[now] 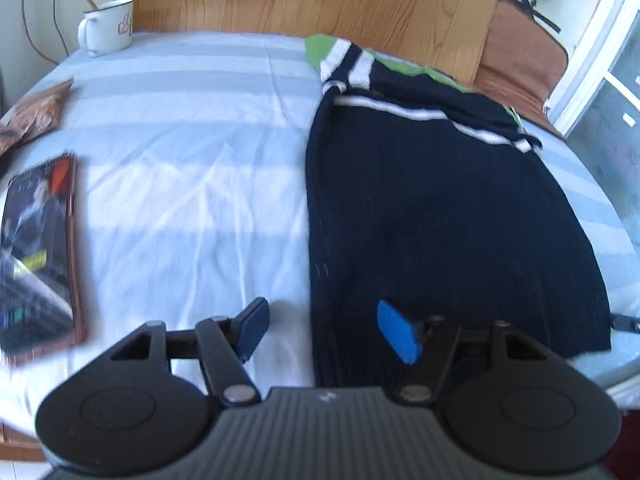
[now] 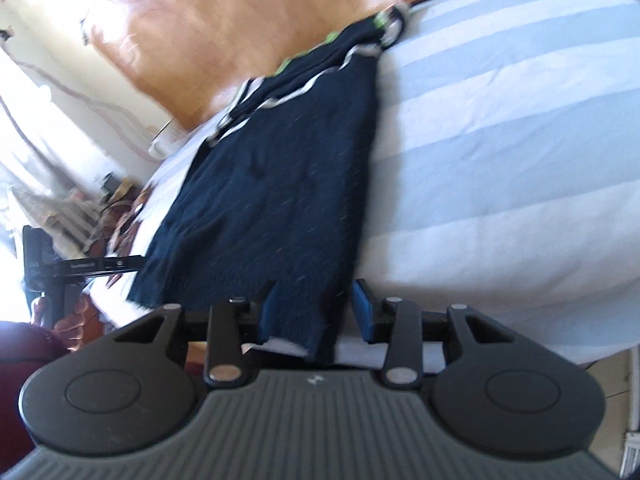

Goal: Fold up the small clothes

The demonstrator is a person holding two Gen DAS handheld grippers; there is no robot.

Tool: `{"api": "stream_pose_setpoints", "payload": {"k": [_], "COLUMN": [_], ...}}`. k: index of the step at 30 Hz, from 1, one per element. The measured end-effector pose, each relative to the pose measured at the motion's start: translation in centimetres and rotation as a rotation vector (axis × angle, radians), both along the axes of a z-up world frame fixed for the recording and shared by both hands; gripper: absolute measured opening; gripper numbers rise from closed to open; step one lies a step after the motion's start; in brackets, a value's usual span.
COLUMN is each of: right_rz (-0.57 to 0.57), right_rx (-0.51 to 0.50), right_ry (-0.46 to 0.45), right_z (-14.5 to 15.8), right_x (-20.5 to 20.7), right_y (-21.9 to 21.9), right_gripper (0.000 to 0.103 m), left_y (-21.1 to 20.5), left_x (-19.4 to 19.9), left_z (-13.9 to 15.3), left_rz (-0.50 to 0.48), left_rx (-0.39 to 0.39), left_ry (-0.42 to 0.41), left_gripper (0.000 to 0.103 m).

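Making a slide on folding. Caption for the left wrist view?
Open left claw above the folded navy sweater on a striped bed sheet.

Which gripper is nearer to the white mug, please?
Left. The left gripper hangs over the bed with the mug at the far corner; the right gripper sits at the jumper's hem.

Mug [image 1: 107, 26], book [image 1: 40, 252], striped sheet [image 1: 192, 128]
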State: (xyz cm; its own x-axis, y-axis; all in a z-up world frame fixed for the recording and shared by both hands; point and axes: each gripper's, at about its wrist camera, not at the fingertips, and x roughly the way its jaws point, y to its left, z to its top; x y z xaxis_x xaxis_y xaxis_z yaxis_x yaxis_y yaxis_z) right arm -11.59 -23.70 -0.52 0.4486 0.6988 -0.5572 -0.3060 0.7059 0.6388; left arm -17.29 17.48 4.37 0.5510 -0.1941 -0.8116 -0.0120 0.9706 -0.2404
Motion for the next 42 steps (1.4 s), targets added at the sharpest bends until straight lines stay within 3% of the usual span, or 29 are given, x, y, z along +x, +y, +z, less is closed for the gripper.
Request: {"api": "stream_pose_setpoints", "payload": {"k": [4, 6, 8, 10, 12, 18, 22, 26, 30, 34, 35, 38, 40, 42], "right_rz": [0.084, 0.095, 0.118, 0.160, 0.198, 0.150, 0.067, 0.000, -0.080, -0.221, -0.271, -0.411, -0.362, -0.315], "right_rx": [-0.019, -0.024, -0.008, 0.003, 0.028, 0.184, 0.206, 0.231, 0.224, 0.225, 0.218, 0.082, 0.155, 0.086], "right_ry": [0.044, 0.098, 0.125, 0.108, 0.068, -0.114, -0.186, -0.238, -0.231, -0.162, -0.155, -0.094, -0.107, -0.182], "right_z": [-0.8, -2.1, -2.7, -2.2, -0.9, 3.6, 5.5, 6.5, 6.4, 5.1, 4.6, 3.5, 3.1, 3.6], "right_x": [1.0, 1.6, 1.8, 1.5, 1.0, 1.7, 4.2, 7.0, 11.4, 16.6, 17.9, 20.1, 19.2, 17.2], "right_y": [1.7, 2.3, 2.9, 3.1, 2.8, 1.3, 1.4, 0.0, -1.3, -1.9, -2.1, -2.1, -2.4, -2.2], "right_gripper": [0.042, 0.029, 0.017, 0.013, 0.012, 0.011, 0.010, 0.010, 0.010, 0.011, 0.014, 0.040, 0.040, 0.045], "left_y": [-1.0, -1.5, -1.8, -1.8, -1.2, -0.1, 0.7, 1.1, 2.0, 2.1, 2.0, 1.4, 1.6, 2.0], "left_x": [-1.7, -2.0, -2.2, -2.3, -2.3, -1.3, 1.0, 3.7, 7.6, 13.3, 15.0, 19.1, 19.6, 18.4], "left_z": [0.2, 0.2, 0.3, 0.4, 0.6, 1.9, 3.2, 4.8, 5.7, 5.4, 5.2, 3.6, 2.6, 2.2], "left_rz": [0.003, 0.005, 0.016, 0.038, 0.051, 0.061, 0.093, 0.120, 0.159, 0.180, 0.183, 0.243, 0.265, 0.232], "left_rx": [-0.019, -0.006, 0.019, 0.046, 0.009, -0.108, -0.179, -0.185, -0.213, -0.206, -0.184, -0.047, -0.040, -0.063], "left_ry": [-0.005, -0.003, 0.001, 0.006, 0.018, -0.038, -0.092, -0.160, -0.199, -0.194, -0.196, -0.169, -0.132, -0.152], "left_gripper": [0.060, 0.058, 0.047, 0.017, 0.010, 0.009, 0.009, 0.010, 0.010, 0.010, 0.011, 0.021, 0.026, 0.033]}}
